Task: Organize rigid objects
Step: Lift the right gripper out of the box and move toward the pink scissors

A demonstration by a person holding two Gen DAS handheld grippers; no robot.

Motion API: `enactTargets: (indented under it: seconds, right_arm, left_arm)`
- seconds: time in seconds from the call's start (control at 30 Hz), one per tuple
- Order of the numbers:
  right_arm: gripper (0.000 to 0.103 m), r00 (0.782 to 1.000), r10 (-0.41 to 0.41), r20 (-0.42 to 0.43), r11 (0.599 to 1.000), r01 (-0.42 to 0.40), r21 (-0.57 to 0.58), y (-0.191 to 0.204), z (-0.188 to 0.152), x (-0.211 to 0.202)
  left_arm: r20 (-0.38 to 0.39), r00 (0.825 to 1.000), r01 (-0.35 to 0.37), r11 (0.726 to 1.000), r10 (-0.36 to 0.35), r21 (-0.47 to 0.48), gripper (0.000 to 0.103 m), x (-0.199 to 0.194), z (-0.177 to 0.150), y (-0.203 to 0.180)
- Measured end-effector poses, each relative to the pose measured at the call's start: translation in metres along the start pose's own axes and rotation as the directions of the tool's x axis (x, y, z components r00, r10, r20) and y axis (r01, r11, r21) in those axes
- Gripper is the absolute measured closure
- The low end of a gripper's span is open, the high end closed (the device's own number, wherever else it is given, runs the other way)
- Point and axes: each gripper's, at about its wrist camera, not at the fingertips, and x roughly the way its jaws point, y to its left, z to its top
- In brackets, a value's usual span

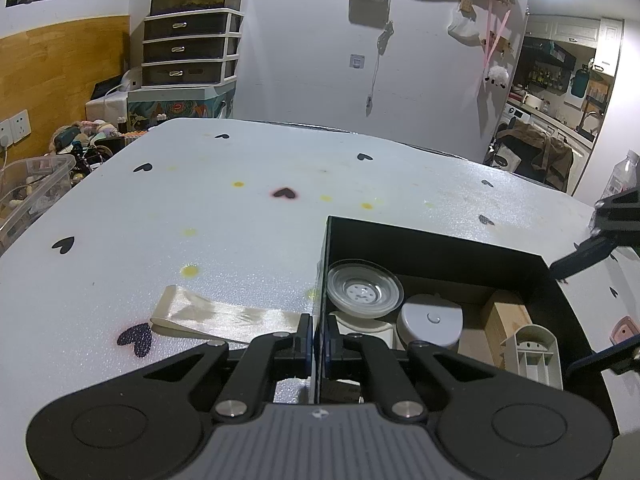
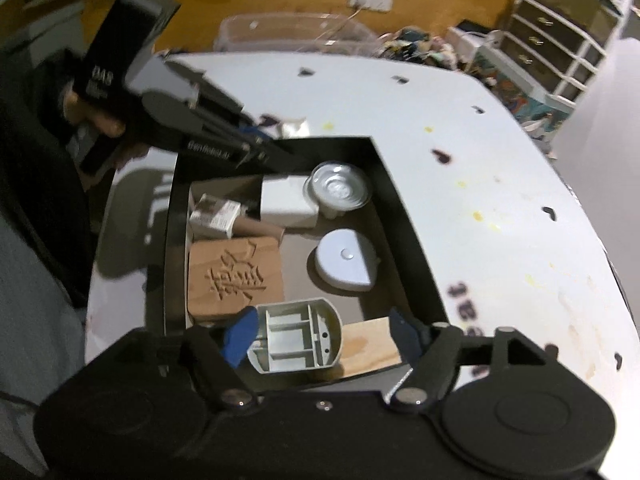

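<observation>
Your left tongs (image 1: 319, 336) are pressed together on the near-left wall of the black box (image 1: 436, 236), one blue pad outside the thin wall and one inside, so they pinch that wall and nothing else. The box sits on the white tabletop (image 1: 224, 216) toward its right side, with its far corner pointing toward the middle of the tabletop. Your right tongs (image 2: 326, 334) stand wide apart over the box's near end, and the grey compartmented plastic holder (image 2: 298, 336) lies between the pads: the left blue pad (image 2: 240, 338) is at its rounded edge, whether touching you cannot tell, while the other pad is clear of it, so it is not gripped. Inside the box you have a clear round dish (image 2: 340, 188) at the far corner, resting on a white block (image 2: 286, 202), a white half-round case (image 2: 346, 264) near the middle, a carved wooden block (image 2: 236, 276) against the wall opposite the case, and a small printed carton (image 2: 216, 216) beyond it. A cream satin ribbon (image 1: 216, 316) lies flat on the tabletop just outside the pinched wall.
</observation>
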Motion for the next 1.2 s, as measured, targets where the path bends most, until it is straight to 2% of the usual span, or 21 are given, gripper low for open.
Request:
enactTargets:
  seconds: [0.1,0.13,0.3,0.4,0.5,0.63,0.77,0.87,1.0,1.2]
  right_arm:
    - [0.004,0.998,-0.045,0.054,0.997,0.042,0.064,-0.003,-0.006,-0.009]
    - [0.002,0.996,-0.058,0.075,0.995,0.051,0.091,-0.004,-0.008,-0.013]
    - [0.000,0.982,-0.132,0.134,0.971,0.101,0.216,-0.009,-0.022,-0.026]
    - [0.000,0.965,-0.196,0.175,0.942,0.136,0.306,-0.011,-0.032,-0.036]
    - [0.000,0.938,-0.268,0.219,0.894,0.157,0.419,-0.014,-0.045,-0.045]
    - [0.000,0.896,-0.380,0.230,0.804,0.197,0.561,-0.016,-0.066,-0.055]
    - [0.000,0.847,-0.499,0.185,0.694,0.262,0.671,-0.016,-0.093,-0.065]
    - [0.000,0.815,-0.567,0.117,0.601,0.313,0.735,-0.013,-0.112,-0.069]
    - [0.000,0.762,-0.647,0.009,0.469,0.389,0.793,-0.006,-0.137,-0.070]
    - [0.000,0.696,-0.704,-0.141,0.273,0.449,0.850,0.002,-0.178,-0.070]
  left_arm:
    - [0.000,1.000,0.000,1.000,0.000,0.001,0.098,0.000,0.000,0.000]
    - [0.000,1.000,0.000,1.000,0.000,0.001,0.098,0.000,0.000,0.000]
    - [0.001,1.000,-0.001,1.000,0.001,0.000,0.098,0.000,0.001,0.000]
    - [0.002,1.000,-0.003,1.000,0.003,0.000,0.098,0.000,0.001,0.001]
    - [0.002,1.000,-0.005,1.000,0.005,0.002,0.098,0.000,0.002,0.002]
    - [0.000,1.000,-0.008,1.000,0.008,0.008,0.098,-0.001,0.001,0.000]
    - [-0.001,1.000,-0.010,1.000,0.010,0.010,0.098,-0.002,0.001,-0.001]
    - [-0.001,1.000,-0.011,1.000,0.011,0.012,0.098,-0.002,0.001,-0.001]
    - [0.000,1.000,-0.011,1.000,0.011,0.012,0.098,-0.002,0.001,-0.002]
    - [0.000,1.000,-0.012,1.000,0.012,0.012,0.098,-0.002,0.002,-0.002]
